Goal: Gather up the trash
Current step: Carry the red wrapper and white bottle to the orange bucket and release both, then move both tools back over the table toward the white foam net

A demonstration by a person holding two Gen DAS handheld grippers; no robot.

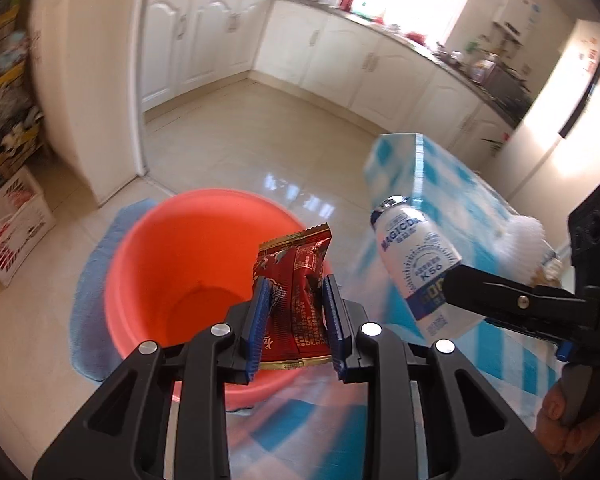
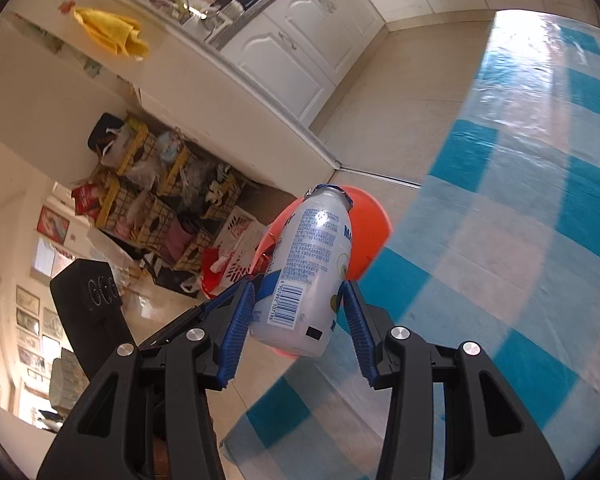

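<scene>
The left gripper (image 1: 294, 320) is clamped on a red snack wrapper (image 1: 296, 284), its blue ribbed pads (image 1: 260, 328) pressing the packet from both sides. The wrapper stands upright between them, its crimped top edge free above the fingers, and it hangs over the open mouth of an orange bucket (image 1: 152, 264). The bucket sits on the tiled floor (image 1: 236, 140) on a blue mat (image 1: 88, 280), just beside the corner of a table covered in a blue-and-white checked cloth (image 1: 452, 184).

The right gripper (image 2: 298, 320) holds a small white plastic bottle (image 2: 312, 264) by its lower half, blue pads (image 2: 238, 320) against either side, barcode facing the camera. The bottle tilts with its foil-rimmed neck pointing away toward the bucket (image 2: 370, 232), which shows behind it past the table edge. In the left wrist view the same bottle (image 1: 416, 256) is in the air to the right of the bucket, above the cloth, with a hand (image 1: 568, 420) visible on the right gripper's handle
</scene>
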